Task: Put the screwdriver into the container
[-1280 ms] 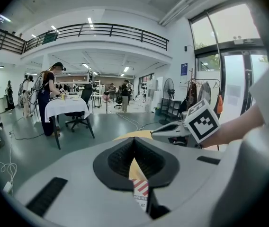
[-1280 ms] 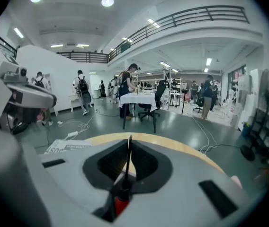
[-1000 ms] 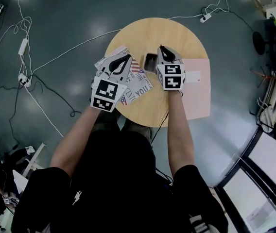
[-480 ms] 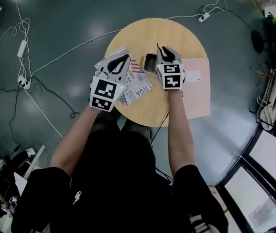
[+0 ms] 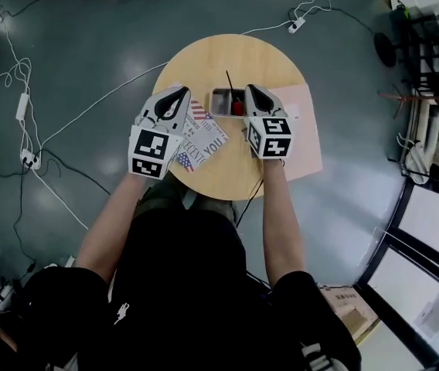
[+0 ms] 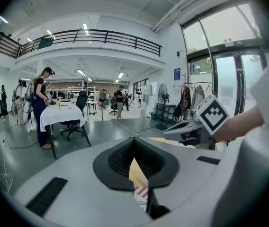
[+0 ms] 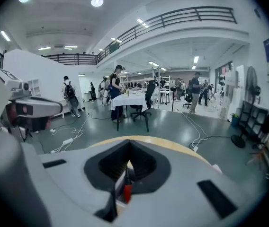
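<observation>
Screwdriver (image 5: pixel 236 107) in container (image 5: pixel 218 101) — right claw (image 5: pixel 249 90) just beside rim.

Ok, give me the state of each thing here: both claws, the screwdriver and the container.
left claw: closed, empty, above the printed paper.
right claw: closed, screwdriver between its jaws.
screwdriver: red handle down in the container, shaft pointing out past its far rim.
container: open-topped, upright on the table.

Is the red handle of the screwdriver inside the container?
Yes, the screwdriver has its red handle inside the container, its shaft leaning over the rim.
</observation>
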A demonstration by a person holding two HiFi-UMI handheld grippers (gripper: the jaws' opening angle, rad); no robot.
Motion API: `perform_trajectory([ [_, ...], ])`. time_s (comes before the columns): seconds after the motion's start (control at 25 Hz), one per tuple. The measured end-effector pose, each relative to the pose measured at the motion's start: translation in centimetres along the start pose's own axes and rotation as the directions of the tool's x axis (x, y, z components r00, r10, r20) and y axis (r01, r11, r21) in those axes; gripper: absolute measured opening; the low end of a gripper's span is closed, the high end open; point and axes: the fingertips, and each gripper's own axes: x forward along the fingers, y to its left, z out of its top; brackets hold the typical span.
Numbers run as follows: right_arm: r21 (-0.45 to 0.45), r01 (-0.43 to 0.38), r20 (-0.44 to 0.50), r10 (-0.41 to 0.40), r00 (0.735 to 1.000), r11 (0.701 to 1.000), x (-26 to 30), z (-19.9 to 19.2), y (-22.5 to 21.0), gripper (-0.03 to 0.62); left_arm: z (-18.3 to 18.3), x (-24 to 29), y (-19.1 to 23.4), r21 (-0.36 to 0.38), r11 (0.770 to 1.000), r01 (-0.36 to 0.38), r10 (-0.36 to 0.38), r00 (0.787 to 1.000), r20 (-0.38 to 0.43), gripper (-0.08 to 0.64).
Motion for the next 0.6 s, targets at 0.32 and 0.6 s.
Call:
perform_trajectory([
  [0.32,0.121,0.060,0.112,-0.074,0.991,0.991,-7.3,2.4,-0.1,0.002,2.7,-1.3,-1.4,0.048,0.997,0.060,-0.063,0.996,0.059,0.002],
  [0.6,0.186,0.096,0.195,-0.133,0.972,0.978,-13.7,4.3,0.9,0.002,5.0,-2.6,-3.3,0.096,0.990,0.100,-0.108,0.991,0.083,0.002],
])
